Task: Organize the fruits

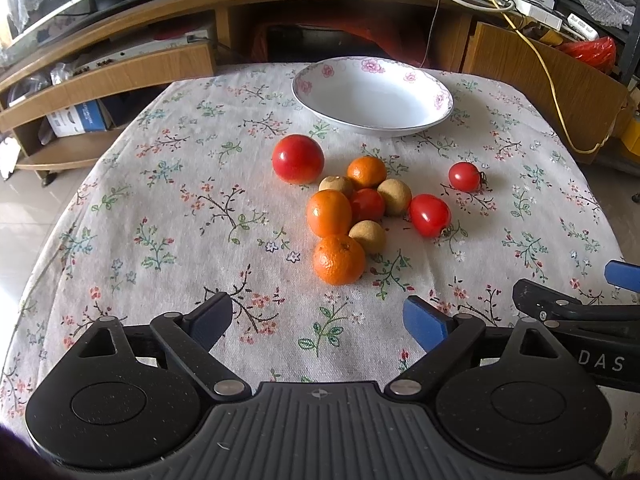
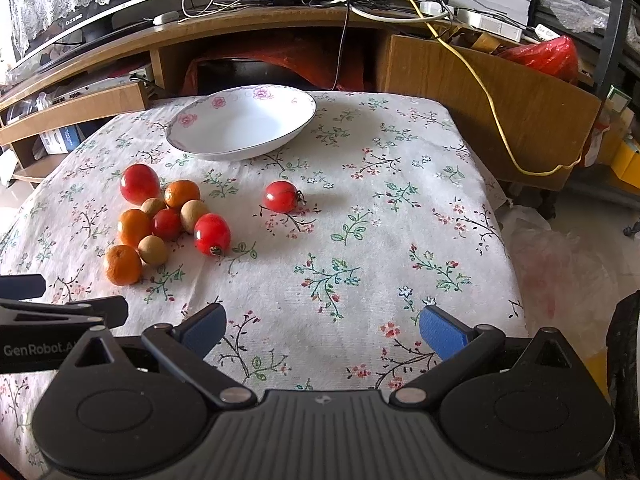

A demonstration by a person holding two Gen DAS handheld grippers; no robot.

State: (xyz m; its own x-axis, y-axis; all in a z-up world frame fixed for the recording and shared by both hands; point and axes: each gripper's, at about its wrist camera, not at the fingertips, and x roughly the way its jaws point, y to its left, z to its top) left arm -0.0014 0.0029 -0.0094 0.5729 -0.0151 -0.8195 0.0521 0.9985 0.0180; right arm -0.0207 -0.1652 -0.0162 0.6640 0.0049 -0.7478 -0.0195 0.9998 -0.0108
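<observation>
Floral tablecloth (image 1: 160, 208) under clustered fruit (image 1: 344, 208), white bowl (image 1: 372, 96) behind, wooden shelving (image 2: 480, 80) beyond, both tongs spread, empty.

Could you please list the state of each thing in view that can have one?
bowl: upright, nothing in it.
lone tomato: on the tablecloth, apart from the cluster.
fruit cluster: on the tablecloth, none in the bowl yet.
left gripper: fingers open, holding nothing.
right gripper: fingers open, holding nothing.
</observation>
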